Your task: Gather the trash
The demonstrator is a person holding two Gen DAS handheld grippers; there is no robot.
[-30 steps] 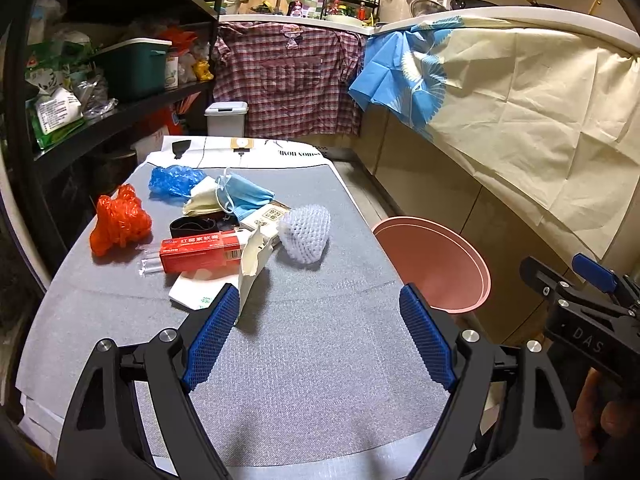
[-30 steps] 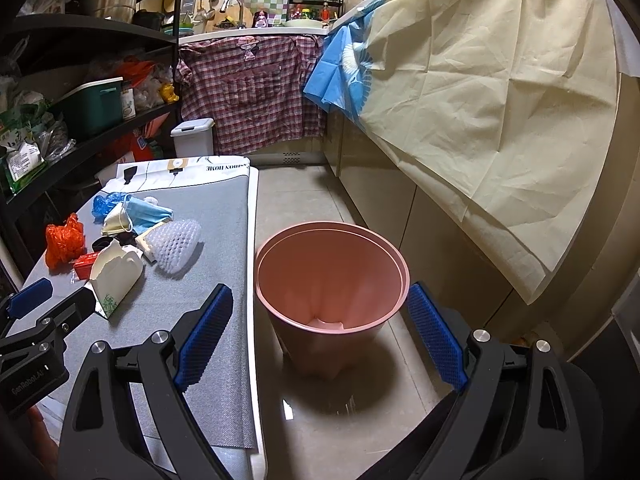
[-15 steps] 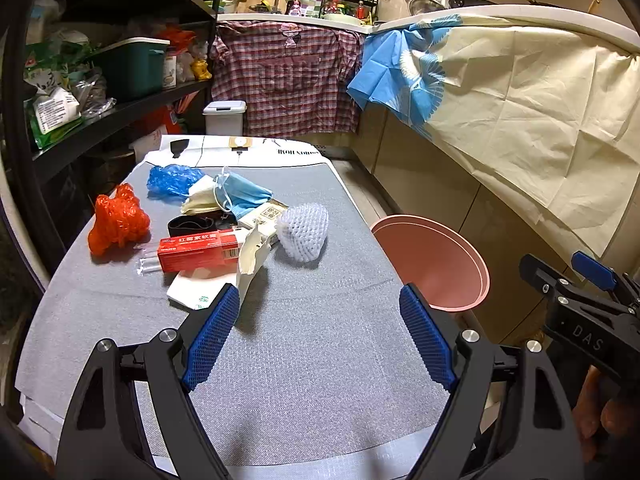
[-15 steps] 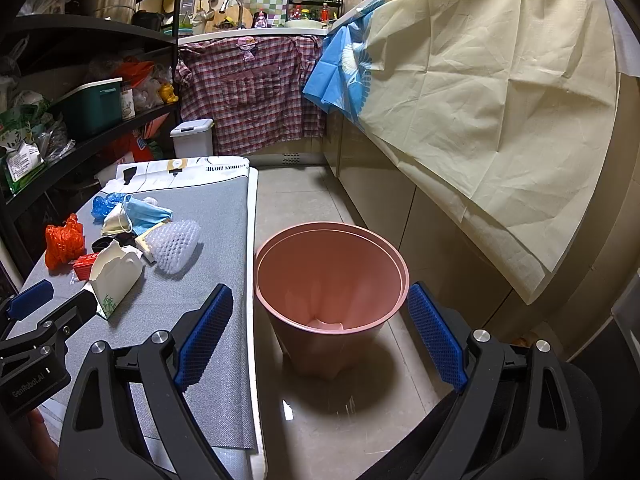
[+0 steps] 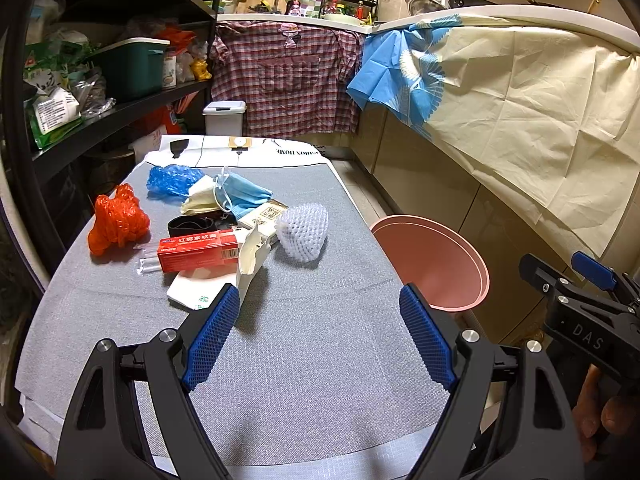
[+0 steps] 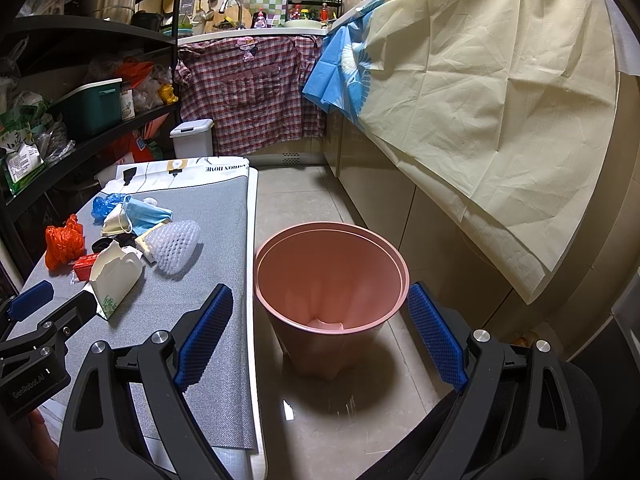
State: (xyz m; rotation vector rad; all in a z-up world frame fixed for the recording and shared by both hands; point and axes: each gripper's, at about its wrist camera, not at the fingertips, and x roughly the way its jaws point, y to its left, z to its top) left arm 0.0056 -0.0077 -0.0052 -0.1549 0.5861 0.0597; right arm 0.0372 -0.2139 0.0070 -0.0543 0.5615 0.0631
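Observation:
Trash lies piled on the grey table (image 5: 304, 360): a red carton (image 5: 200, 250), a white paper box (image 5: 250, 260), a white foam net (image 5: 304, 232), a blue face mask (image 5: 240, 196), an orange bag (image 5: 118, 224) and a blue bag (image 5: 172, 178). My left gripper (image 5: 320, 336) hovers open above the table's near part, short of the pile, holding nothing. A pink bin (image 6: 332, 276) stands on the floor right of the table. My right gripper (image 6: 320, 336) is open above the bin's near rim, also holding nothing. The same pile (image 6: 124, 240) shows in the right wrist view.
Black shelves (image 5: 100, 120) packed with goods run along the left. A cream cloth (image 6: 500, 100) covers the counter on the right. A checked shirt (image 5: 280, 84) hangs at the back above a small white bin (image 5: 224, 118). The tiled floor (image 6: 296, 204) runs between table and counter.
Both grippers stay open and almost still. The left wrist view has shifted only very slightly towards the pile.

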